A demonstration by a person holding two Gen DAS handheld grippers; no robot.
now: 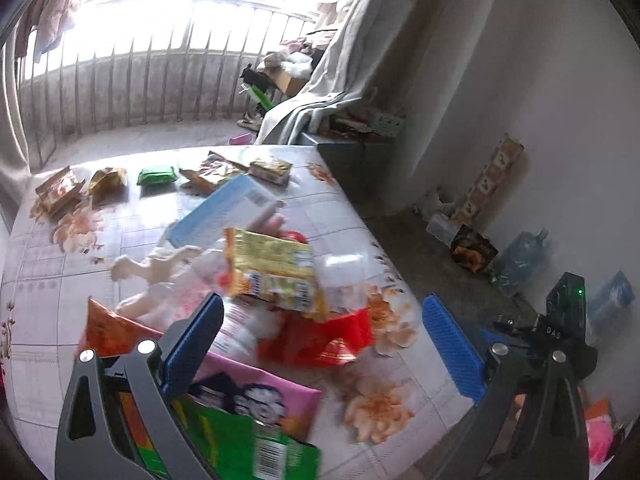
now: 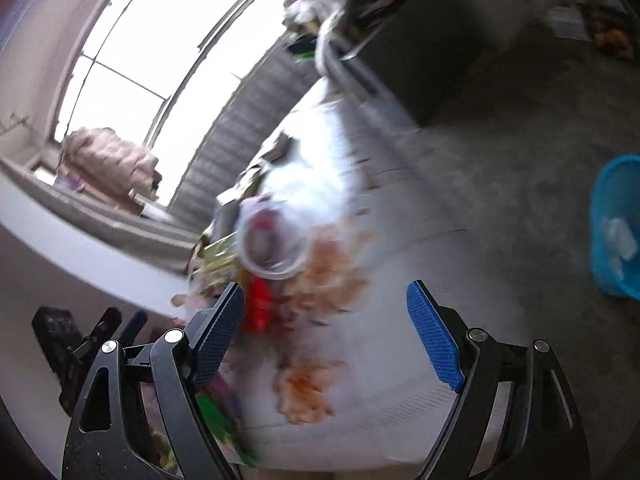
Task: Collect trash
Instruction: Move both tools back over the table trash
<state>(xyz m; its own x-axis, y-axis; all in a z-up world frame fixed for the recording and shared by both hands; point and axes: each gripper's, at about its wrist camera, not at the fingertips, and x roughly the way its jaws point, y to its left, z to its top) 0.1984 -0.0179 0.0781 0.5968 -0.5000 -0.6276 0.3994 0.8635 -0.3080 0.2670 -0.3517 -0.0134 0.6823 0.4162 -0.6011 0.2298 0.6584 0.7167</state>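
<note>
A heap of trash lies on the floral table (image 1: 60,280): a yellow snack wrapper (image 1: 272,268), a blue-white box (image 1: 228,210), a red wrapper (image 1: 320,340), a pink packet (image 1: 256,392), a green packet (image 1: 248,448) and a clear plastic cup (image 1: 344,276). My left gripper (image 1: 324,344) is open and empty, hovering over the heap. My right gripper (image 2: 326,332) is open and empty above the table edge; its view is blurred and shows the clear cup (image 2: 274,240) and red wrapper (image 2: 258,308). The other gripper (image 1: 560,320) shows at the right of the left wrist view.
More wrappers (image 1: 56,192) and a green packet (image 1: 157,176) lie along the table's far edge. A blue waste basket (image 2: 618,224) stands on the floor to the right. Water bottles (image 1: 520,260) and boxes stand by the wall. A balcony railing (image 1: 140,80) lies behind.
</note>
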